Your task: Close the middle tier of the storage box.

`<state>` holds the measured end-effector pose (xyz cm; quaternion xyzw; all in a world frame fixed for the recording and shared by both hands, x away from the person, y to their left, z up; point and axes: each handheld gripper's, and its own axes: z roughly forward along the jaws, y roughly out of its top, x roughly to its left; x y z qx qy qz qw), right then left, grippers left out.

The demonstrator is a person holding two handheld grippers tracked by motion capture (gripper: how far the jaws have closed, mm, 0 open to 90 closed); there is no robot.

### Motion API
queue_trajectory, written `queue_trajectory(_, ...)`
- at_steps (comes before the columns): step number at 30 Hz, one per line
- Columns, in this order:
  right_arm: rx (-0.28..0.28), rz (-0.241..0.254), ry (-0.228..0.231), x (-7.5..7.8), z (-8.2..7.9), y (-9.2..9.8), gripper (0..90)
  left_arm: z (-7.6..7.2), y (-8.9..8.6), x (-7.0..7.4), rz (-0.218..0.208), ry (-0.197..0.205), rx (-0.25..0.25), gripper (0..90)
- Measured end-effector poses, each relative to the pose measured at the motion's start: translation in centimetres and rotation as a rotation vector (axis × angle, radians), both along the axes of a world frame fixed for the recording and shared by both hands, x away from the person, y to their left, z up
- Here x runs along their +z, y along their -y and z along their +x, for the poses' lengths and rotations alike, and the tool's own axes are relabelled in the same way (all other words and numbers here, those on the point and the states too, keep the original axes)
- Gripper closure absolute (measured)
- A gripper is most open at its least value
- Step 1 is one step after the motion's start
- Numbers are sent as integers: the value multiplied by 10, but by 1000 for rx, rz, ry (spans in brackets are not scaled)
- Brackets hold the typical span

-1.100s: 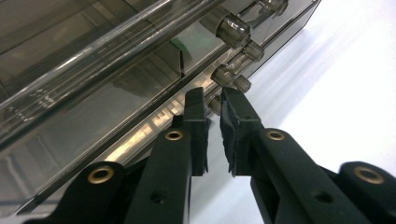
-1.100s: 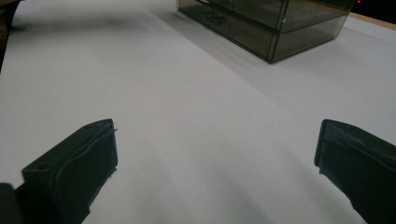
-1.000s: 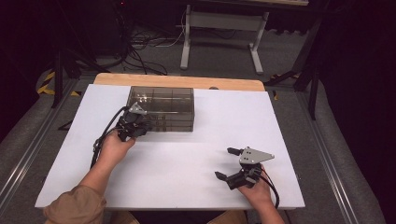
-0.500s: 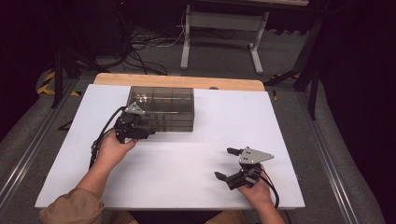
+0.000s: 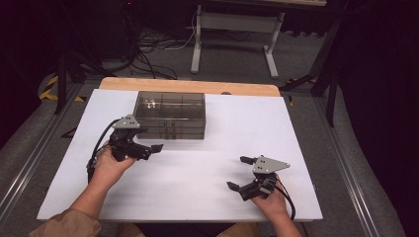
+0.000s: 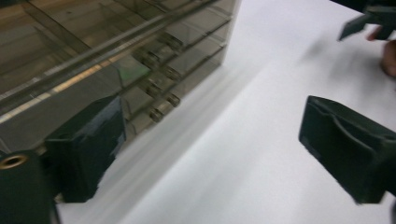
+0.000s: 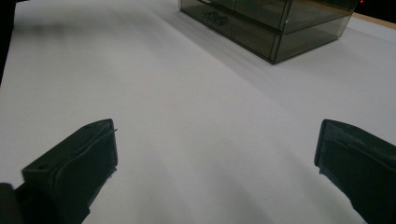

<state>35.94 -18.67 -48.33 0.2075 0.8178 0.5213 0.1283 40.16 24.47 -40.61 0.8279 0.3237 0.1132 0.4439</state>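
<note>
A smoky, see-through drawer box [image 5: 170, 114] stands at the back of the white table top [image 5: 197, 197]; its small drawer knobs [image 6: 161, 98] face the person. My left gripper [image 5: 148, 145] hovers just in front of the box's left front corner, pointing right. Its jaws have just been opening and now stand wide with nothing between them, as the left gripper view [image 6: 210, 135] also shows. My right gripper [image 5: 238, 173] rests near the front right of the table, open and empty. In the right gripper view [image 7: 215, 149] it looks across bare table toward the box [image 7: 266, 23].
A wooden strip [image 5: 188, 86] runs along the table's back edge behind the box. Past it are a white stand's legs [image 5: 232, 47] and cables on the floor. Metal rails [image 5: 29, 163] flank the table. The other hand's gripper [image 6: 369, 21] shows far off in the left gripper view.
The left gripper has drawn back from the front of the box toward the person, and its jaws have spread apart. The right gripper has stayed where it was.
</note>
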Motion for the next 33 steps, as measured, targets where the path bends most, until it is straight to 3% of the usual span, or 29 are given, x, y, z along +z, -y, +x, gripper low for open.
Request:
queue_trajectory(1,-1,0,0,0,0,0,0,-4,-3,-2,-32,-10,-6,46)
queue_trajectory(4,-1,1,0,0,0,0,0,-9,-6,-6,-53,-2,-25,33)
queue_trajectory(15,0,6,-1,0,0,1,0,-29,-22,-20,-52,48,-13,3)
queue_trajectory(17,0,7,-1,0,0,1,0,-32,-27,-23,-74,63,-9,3)
queue_trajectory(29,-1,11,-1,1,0,1,0,-46,-54,-41,-115,128,21,3)
queue_trajectory(33,-1,15,-1,1,0,2,0,-50,-63,-51,-108,137,25,3)
